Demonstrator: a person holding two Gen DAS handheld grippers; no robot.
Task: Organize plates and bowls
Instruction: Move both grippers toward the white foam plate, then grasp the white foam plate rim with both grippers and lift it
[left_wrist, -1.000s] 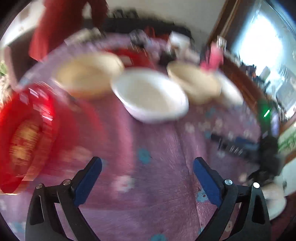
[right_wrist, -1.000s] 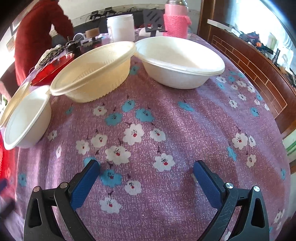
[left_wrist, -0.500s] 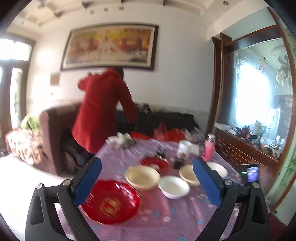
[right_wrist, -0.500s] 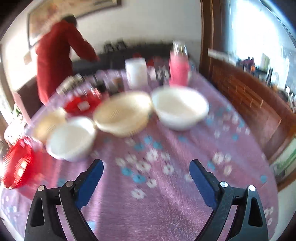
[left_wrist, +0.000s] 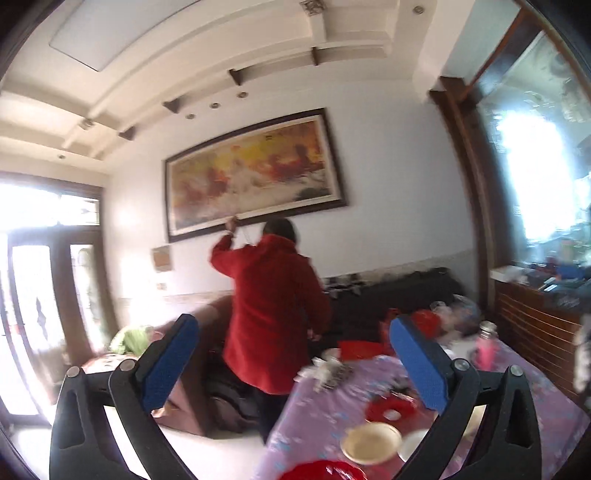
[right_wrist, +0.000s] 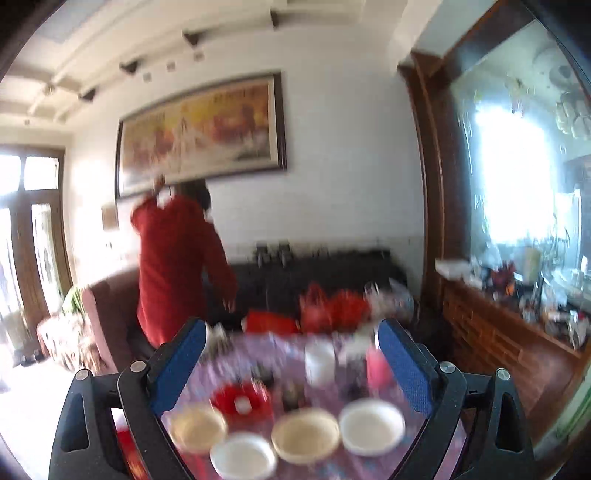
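Both tongs stand spread wide with nothing between the pads; my left tongs (left_wrist: 291, 363) point out level across the room, and my right tongs (right_wrist: 291, 363) look just a little down, their jaws opening out to full spread at this moment, still empty.

Down on the worktop (right_wrist: 229, 365), under its purple flowered cloth, the dishes lie loose and apart; a cream bowl (right_wrist: 197, 428) at the left, a white bowl (right_wrist: 243, 459) nearest me, a second cream bowl (right_wrist: 306, 435) beside it, and a wider white bowl (right_wrist: 371, 424) to the right; none is nested in another. A small red dish (right_wrist: 240, 400) sits behind them, and the rim of a large red plate (left_wrist: 321, 470) shows at the bottom of my left view.

By my reckoning the sorting has barely started, or not at all; every bowl and plate is yet to be gathered and stacked, and both tongs are well clear of them.

Beyond the worktop a person in a red coat (right_wrist: 177, 266) reaches up toward the painting (right_wrist: 201, 133).
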